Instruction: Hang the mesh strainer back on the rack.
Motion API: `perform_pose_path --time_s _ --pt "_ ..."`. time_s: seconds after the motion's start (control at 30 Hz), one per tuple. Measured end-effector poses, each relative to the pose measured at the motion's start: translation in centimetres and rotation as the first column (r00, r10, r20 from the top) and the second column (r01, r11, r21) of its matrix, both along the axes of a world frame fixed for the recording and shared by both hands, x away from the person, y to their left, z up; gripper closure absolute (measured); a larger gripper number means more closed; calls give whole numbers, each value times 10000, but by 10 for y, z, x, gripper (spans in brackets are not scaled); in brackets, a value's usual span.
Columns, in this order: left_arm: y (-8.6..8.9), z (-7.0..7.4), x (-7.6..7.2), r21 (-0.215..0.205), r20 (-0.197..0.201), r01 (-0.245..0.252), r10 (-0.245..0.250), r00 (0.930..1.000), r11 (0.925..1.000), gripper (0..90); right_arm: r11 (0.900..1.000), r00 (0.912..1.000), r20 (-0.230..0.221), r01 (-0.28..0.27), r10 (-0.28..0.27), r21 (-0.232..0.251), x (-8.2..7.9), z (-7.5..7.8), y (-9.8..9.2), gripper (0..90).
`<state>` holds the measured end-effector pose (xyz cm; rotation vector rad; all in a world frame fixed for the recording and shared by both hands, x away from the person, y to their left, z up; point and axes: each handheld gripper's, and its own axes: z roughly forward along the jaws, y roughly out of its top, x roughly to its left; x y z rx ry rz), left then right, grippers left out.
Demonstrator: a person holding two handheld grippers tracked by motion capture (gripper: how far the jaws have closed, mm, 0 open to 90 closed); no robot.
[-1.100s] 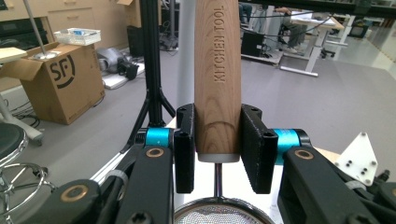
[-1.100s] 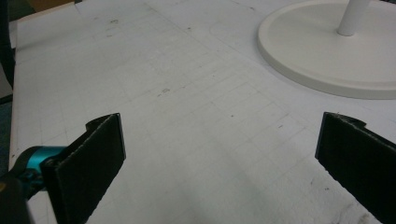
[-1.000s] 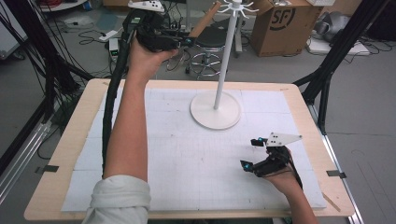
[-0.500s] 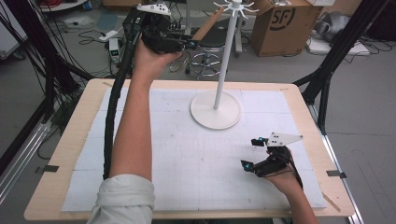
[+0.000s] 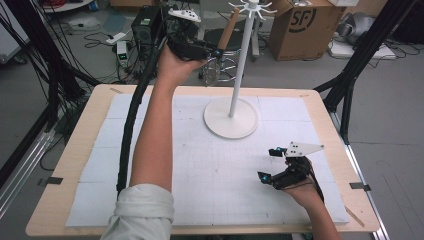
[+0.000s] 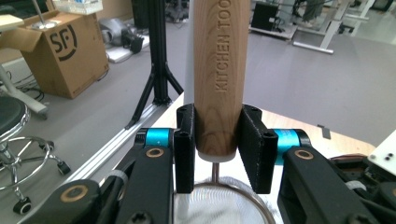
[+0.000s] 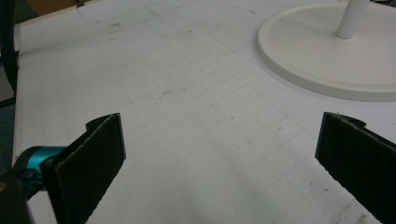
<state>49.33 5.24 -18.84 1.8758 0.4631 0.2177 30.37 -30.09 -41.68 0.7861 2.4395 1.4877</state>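
A strainer with a wooden handle (image 6: 217,70) stamped "KITCHEN TOO" and a round wire mesh (image 6: 219,205) hangs in my left gripper (image 6: 218,123), whose pads are shut on the handle's lower end. In the high view that gripper (image 5: 216,54) is raised over the table's far edge, the handle (image 5: 229,27) pointing up and the mesh (image 5: 212,72) hanging below, just left of the pole (image 5: 242,55) of a white hook stand. The stand's round base (image 5: 220,125) sits on the mat. My right gripper (image 5: 270,165) rests low at the right, open and empty, its pads (image 7: 100,149) wide apart.
A white gridded mat (image 5: 200,190) covers the wooden table (image 5: 55,210). Behind the table are a cardboard box (image 5: 300,25), a stool (image 6: 14,121) and black tripod legs (image 5: 350,75). A thick black cable (image 5: 131,115) trails along the left forearm. The stand base (image 7: 303,51) lies ahead of the right gripper.
The left hand has carried the strainer to the right and slightly down, closer to the stand's pole. The right gripper has stayed put.
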Motion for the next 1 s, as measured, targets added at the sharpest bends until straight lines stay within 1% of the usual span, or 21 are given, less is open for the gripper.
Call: perform_pose_path --time_s 0.07,0.13,0.23,0.3,0.33,0.37,0.4,0.43,0.47,0.5,0.53,0.63,0.7,0.73,0.8,0.9,0.93,1.0 --pt "-5 -1 2 87 -28 40 -40 10000 10000 688 10000 10000 -5 -5 5 21 0 0 0 5" --pt "-11 -2 4 75 -91 126 -126 9999 9999 687 10000 10000 -3 9 -9 11 0 0 0 5" --pt "-16 -3 6 161 -57 277 -277 9996 9995 687 10000 10000 -16 -48 48 -27 0 0 1 5" --pt "-19 -4 7 86 -62 246 -246 9997 9997 685 10000 10000 8 -59 59 -53 0 0 1 5" --pt "-19 -4 7 113 -68 235 -234 9997 9997 678 10000 10000 30 -52 52 -48 0 0 1 5" --pt "-19 -5 7 202 -151 123 -119 9998 9997 663 10000 10000 25 -54 54 -34 0 0 1 5" --pt "-21 -7 8 351 -220 31 -23 9998 9994 580 10000 10000 29 -52 52 -30 0 0 0 5" --pt "-22 -9 7 491 -326 -26 42 9995 9988 521 10000 10000 34 -49 49 -22 0 0 0 5" --pt "-23 -11 7 553 -363 25 -4 9993 9985 517 10000 10000 24 -58 58 -29 0 0 1 5" --pt "-23 -13 6 503 -337 -1 18 9994 9987 500 10000 10000 18 -44 44 -58 0 0 1 5" --pt "-22 -15 5 387 -406 -20 35 9992 9992 475 10000 10000 11 -58 58 -66 -1 0 1 5" --pt "-18 -22 4 547 -486 10 16 9988 9985 430 9999 10000 32 -81 82 -103 -1 0 2 5" --pt "-15 -25 2 709 -666 33 15 9978 9975 405 9999 9999 64 -94 95 -110 -1 0 3 5" --pt "-13 -26 1 714 -743 30 23 9972 9974 394 9999 9999 72 -107 108 -121 -1 0 3 5" --pt "-9 -27 -1 741 -707 74 -22 9975 9972 363 9999 9999 63 -106 107 -134 -1 0 3 5" --pt "-2 -29 -6 585 -698 46 -5 9976 9983 330 9998 9999 69 -98 99 -168 -1 0 4 5" --pt "0 -30 -8 641 -712 12 34 9975 9979 308 9998 9999 81 -113 115 -168 -1 0 4 5" --pt "4 -31 -11 805 -821 132 -66 9966 9967 297 9998 9999 68 -115 116 -171 -1 0 4 5"
